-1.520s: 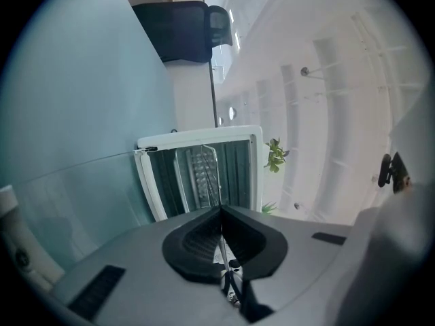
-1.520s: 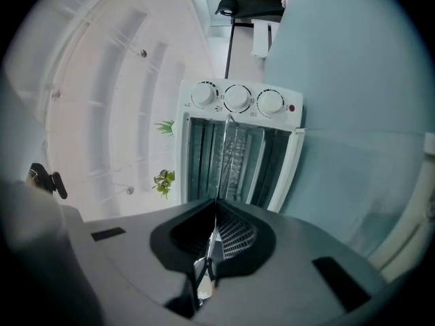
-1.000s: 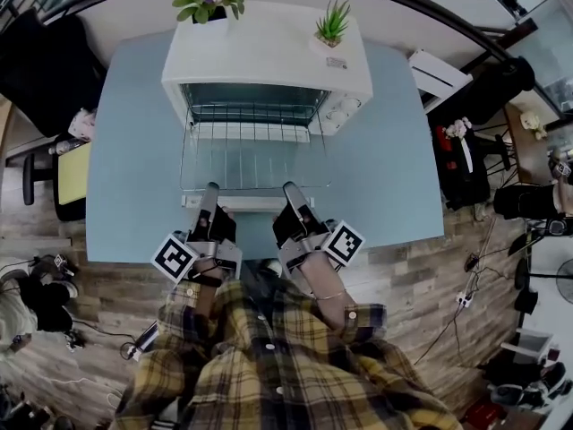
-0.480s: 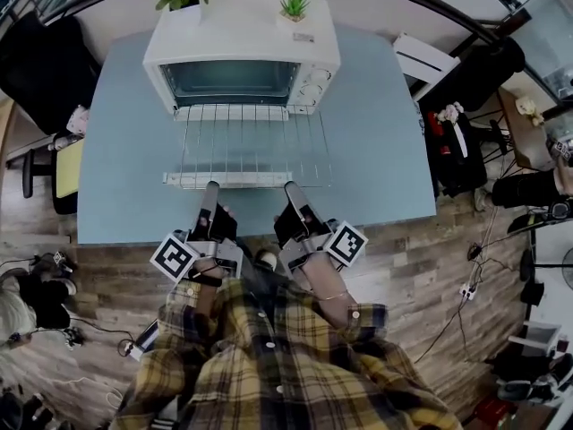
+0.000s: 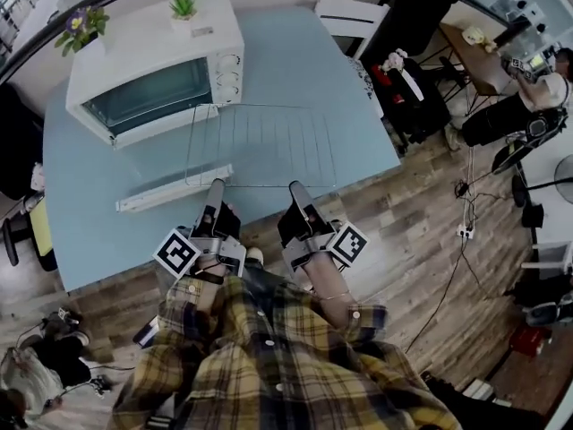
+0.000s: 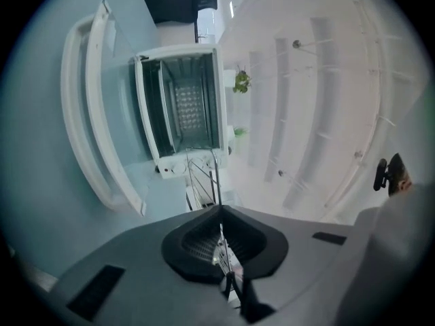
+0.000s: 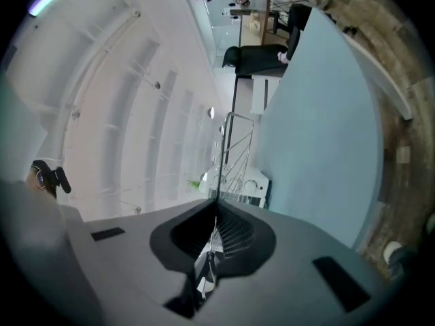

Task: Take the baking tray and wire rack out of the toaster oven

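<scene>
desk [image 5: 358, 106], pale blue, fills the upper middle of the head view. on it, at the upper left of the frame, stands the white toaster oven [image 5: 152, 52], with its door [image 5: 170, 189] dropped open towards the lower left. the cavity looks dark, and from here i cannot tell whether the baking tray sits inside. none shows on the desk.

the wire rack [image 5: 269, 150] is at the centre of the frame. it is fully clear of the oven mouth and held roughly level above the desk, with its far edge near the oven's front corner. its near edge is carried by both claws. the left claw [image 5: 216, 186] is pressed together on the rack's front wire at lower centre left. the right claw [image 5: 295, 188] pinches the same wire a little to the right. each gripper view shows thin wires running out from between closed tips. two small potted plants [image 5: 183, 3] sit on the oven's top.

the step in hand looks like carrying the freed rack away from the oven. the next move probably calls for lowering it flat onto a bare stretch of desk at the right of the frame, with both claws kept level so it does not tip, then letting go and looking into the oven for the tray.
</scene>
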Demonstrator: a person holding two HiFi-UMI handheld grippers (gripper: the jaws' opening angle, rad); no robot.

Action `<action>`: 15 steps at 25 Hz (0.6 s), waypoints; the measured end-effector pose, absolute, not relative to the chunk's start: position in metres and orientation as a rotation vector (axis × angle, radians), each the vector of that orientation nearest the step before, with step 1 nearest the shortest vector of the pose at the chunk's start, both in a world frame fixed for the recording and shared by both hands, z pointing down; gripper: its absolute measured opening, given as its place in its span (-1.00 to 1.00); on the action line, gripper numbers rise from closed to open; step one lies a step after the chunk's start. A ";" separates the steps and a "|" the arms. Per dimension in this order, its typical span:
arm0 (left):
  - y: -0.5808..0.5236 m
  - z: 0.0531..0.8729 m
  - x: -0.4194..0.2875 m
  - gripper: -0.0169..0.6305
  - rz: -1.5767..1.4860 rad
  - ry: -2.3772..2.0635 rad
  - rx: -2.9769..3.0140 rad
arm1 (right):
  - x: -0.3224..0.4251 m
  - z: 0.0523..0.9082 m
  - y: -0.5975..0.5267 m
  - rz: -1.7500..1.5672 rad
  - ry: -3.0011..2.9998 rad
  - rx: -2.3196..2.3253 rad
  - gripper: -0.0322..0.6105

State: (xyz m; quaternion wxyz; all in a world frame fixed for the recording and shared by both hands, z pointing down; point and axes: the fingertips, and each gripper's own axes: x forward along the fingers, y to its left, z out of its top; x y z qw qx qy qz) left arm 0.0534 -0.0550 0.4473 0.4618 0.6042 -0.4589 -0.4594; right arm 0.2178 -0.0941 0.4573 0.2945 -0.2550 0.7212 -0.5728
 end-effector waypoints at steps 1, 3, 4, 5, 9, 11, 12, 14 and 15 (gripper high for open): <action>-0.061 0.449 0.066 -0.93 -1.109 -1.100 1.492 | 0.232 0.459 -0.095 -1.509 1.902 -0.709 -0.86; -0.071 0.454 0.091 -0.93 -1.068 -1.048 1.498 | 0.257 0.463 -0.095 -1.485 1.869 -0.766 -0.86; -0.074 0.457 0.102 -0.93 -1.046 -1.027 1.501 | 0.269 0.466 -0.095 -1.475 1.853 -0.794 -0.86; -0.077 0.460 0.112 -0.93 -1.025 -1.007 1.506 | 0.279 0.468 -0.094 -1.466 1.837 -0.823 -0.86; -0.085 0.472 0.144 -0.93 -0.952 -0.948 1.517 | 0.313 0.479 -0.089 -1.437 1.790 -0.917 -0.86; -0.085 0.480 0.154 -0.93 -0.928 -0.932 1.503 | 0.323 0.487 -0.086 -1.439 1.772 -0.951 -0.86; -0.085 0.485 0.157 -0.93 -0.917 -0.926 1.492 | 0.326 0.492 -0.084 -1.446 1.763 -0.965 -0.86; -0.083 0.495 0.161 -0.92 -0.893 -0.919 1.470 | 0.329 0.502 -0.079 -1.468 1.740 -0.990 -0.86; -0.081 0.501 0.162 -0.92 -0.877 -0.920 1.461 | 0.330 0.508 -0.077 -1.481 1.727 -1.003 -0.86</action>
